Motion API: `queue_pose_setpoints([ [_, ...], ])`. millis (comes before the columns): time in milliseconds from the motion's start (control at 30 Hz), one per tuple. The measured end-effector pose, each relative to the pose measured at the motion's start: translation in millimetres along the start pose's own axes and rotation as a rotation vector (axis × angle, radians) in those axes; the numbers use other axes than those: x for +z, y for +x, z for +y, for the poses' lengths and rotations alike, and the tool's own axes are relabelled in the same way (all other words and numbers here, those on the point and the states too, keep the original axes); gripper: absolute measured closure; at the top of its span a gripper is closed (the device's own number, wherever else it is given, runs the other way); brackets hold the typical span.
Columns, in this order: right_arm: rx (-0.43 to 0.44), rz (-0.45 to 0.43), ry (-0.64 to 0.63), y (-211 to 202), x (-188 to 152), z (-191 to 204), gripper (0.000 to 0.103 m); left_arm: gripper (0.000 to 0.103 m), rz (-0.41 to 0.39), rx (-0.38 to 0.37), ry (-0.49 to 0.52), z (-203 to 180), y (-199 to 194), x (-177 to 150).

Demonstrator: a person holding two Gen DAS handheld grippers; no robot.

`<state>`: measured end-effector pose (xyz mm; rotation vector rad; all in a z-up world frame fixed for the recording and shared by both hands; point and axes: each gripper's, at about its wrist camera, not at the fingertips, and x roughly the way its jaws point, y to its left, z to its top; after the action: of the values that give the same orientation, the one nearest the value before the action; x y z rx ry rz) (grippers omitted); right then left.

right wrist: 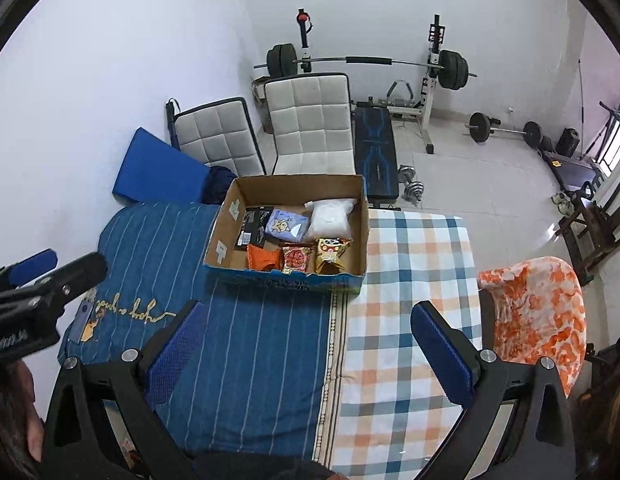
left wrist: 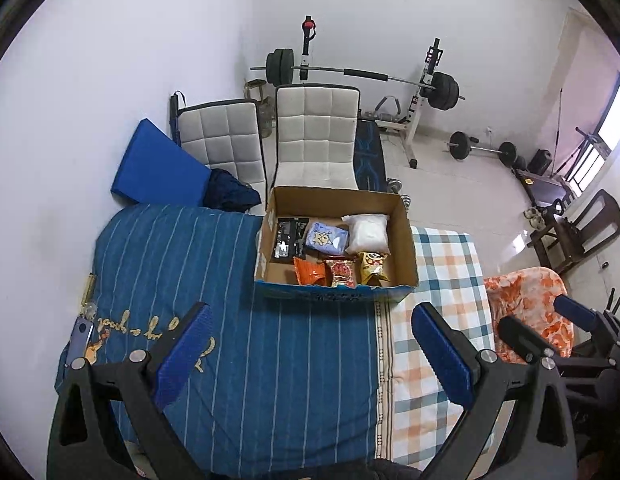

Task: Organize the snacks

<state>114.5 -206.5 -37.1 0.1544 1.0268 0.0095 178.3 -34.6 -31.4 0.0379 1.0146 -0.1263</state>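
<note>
A cardboard box (left wrist: 406, 248) (right wrist: 225, 232) stands on the bed and holds several snack packs: a black one (left wrist: 287, 236), a pale blue one (left wrist: 326, 238), a white bag (left wrist: 368, 234), an orange one (left wrist: 307, 272), a red one (left wrist: 342, 274) and a yellow one (left wrist: 372, 268). In the right wrist view the same packs show, among them the white bag (right wrist: 330, 216) and the yellow pack (right wrist: 330, 254). My left gripper (left wrist: 312, 354) hangs open above the blue striped cover, short of the box. My right gripper (right wrist: 305, 354) is open too, nothing between its fingers.
The bed carries a blue striped cover (left wrist: 229, 280) and a checked sheet (right wrist: 410, 280). An orange flowered blanket (right wrist: 538, 312) lies over a chair at the right. Two white padded chairs (left wrist: 316, 132), a blue mat (left wrist: 157, 164) and barbell gear (left wrist: 362, 76) stand beyond the bed.
</note>
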Motion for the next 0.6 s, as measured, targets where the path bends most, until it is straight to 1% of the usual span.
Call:
queue_pose_setpoints([
  [100,-0.005,-0.004,0.011,0,3,-3,0.0,0.002,-0.016,0.015,-0.002,0,2,2],
  [200,0.008,0.001,0.023,3,8,-6,0.0,0.002,-0.033,0.019,-0.012,0,2,3],
  [367,-0.05,-0.053,0.019,-4,15,-7,0.0,0.002,-0.054,0.041,-0.01,-2,2,6],
  [467,-0.087,-0.088,0.01,-9,17,-7,0.0,0.002,-0.061,0.036,-0.011,-2,1,7],
  [600,-0.104,-0.099,0.006,-13,20,-8,0.0,0.002,-0.089,0.058,-0.007,-4,-4,6],
])
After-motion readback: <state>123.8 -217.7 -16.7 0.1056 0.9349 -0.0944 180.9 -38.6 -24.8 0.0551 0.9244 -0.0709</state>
